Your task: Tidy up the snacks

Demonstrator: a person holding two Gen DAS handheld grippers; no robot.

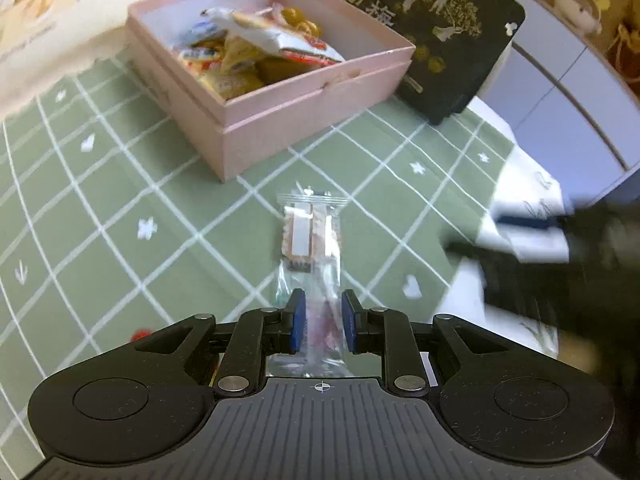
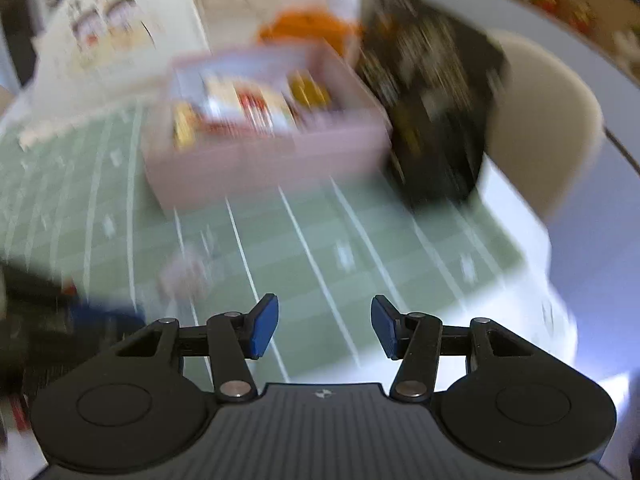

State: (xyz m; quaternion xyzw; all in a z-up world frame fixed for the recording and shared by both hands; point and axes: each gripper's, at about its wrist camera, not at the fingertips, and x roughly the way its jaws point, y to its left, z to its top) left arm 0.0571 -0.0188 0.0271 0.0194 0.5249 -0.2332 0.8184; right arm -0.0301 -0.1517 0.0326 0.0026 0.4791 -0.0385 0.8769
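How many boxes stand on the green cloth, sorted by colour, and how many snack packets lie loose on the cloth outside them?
Pink box: 1
Black box: 1
Loose clear snack packet, between the jaws of the left gripper: 1
Total: 3
Packets inside the pink box overlap too much to count.

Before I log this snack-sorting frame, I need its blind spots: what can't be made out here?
- Right wrist view: motion blur smears the pink box; its snacks are unreadable.
- Left wrist view: the clear snack packet has its near end hidden behind the left tongs.
- Left wrist view: the right tongs are a dark blur.
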